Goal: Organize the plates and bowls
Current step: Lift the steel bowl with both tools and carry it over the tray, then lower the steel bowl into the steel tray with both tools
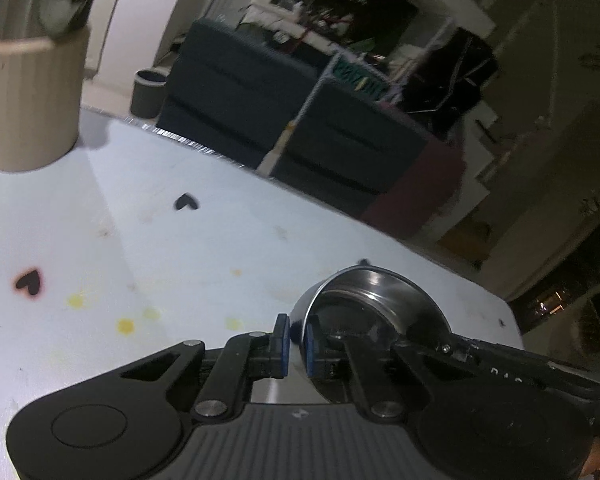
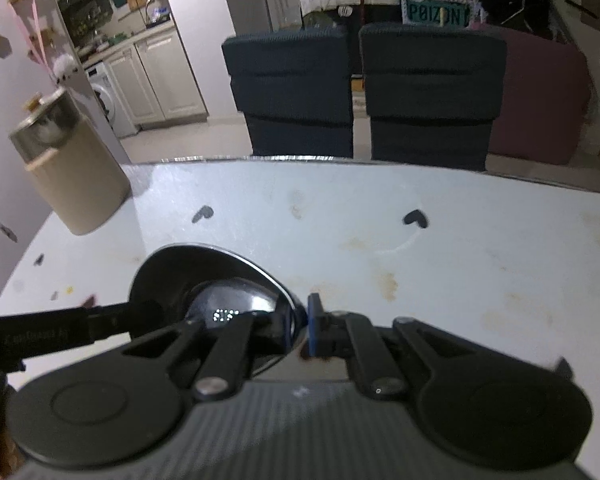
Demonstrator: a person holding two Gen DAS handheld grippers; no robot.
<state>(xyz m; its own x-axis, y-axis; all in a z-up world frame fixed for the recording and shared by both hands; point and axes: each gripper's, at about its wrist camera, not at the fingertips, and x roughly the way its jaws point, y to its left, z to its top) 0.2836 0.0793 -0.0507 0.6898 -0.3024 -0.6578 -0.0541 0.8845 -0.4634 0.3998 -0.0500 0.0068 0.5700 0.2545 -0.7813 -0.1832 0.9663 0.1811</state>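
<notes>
Both grippers pinch 1 shiny steel bowl above the white counter: left gripper, right gripper.

Home, open-plan: kitchen cabinets w/ washing machine showing far left; dark chairs standing behind white table.

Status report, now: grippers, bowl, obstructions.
Left gripper and right gripper both shut on steel bowl rim, opposite sides. Beige canister far left, clear.
</notes>
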